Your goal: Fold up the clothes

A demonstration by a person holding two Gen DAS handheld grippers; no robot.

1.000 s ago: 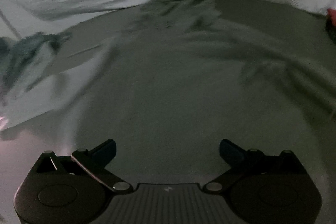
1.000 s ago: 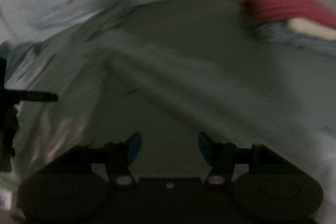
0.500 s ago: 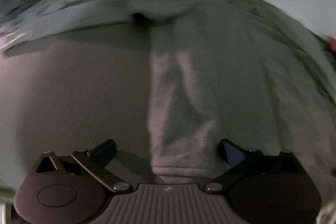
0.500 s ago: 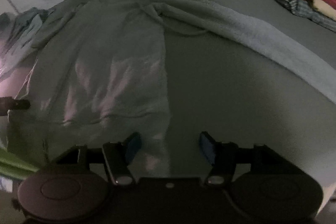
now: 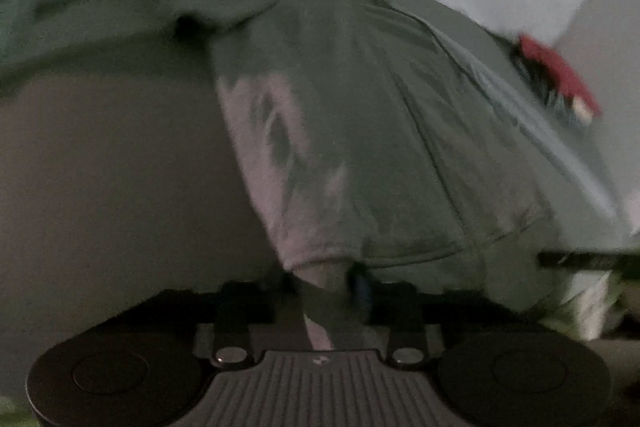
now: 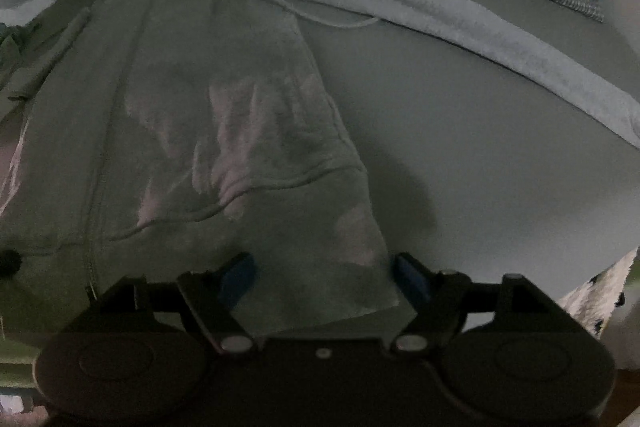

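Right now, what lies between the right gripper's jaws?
In the right wrist view, the grey hoodie's hem corner lies between the right gripper's opening jaws, untouched by either pad.

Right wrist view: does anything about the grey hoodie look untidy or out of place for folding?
Yes. The hoodie lies spread on the grey bed, but one sleeve stretches far out to the right instead of lying along the body, and a loose drawstring trails beneath it. The hood end is bunched up.
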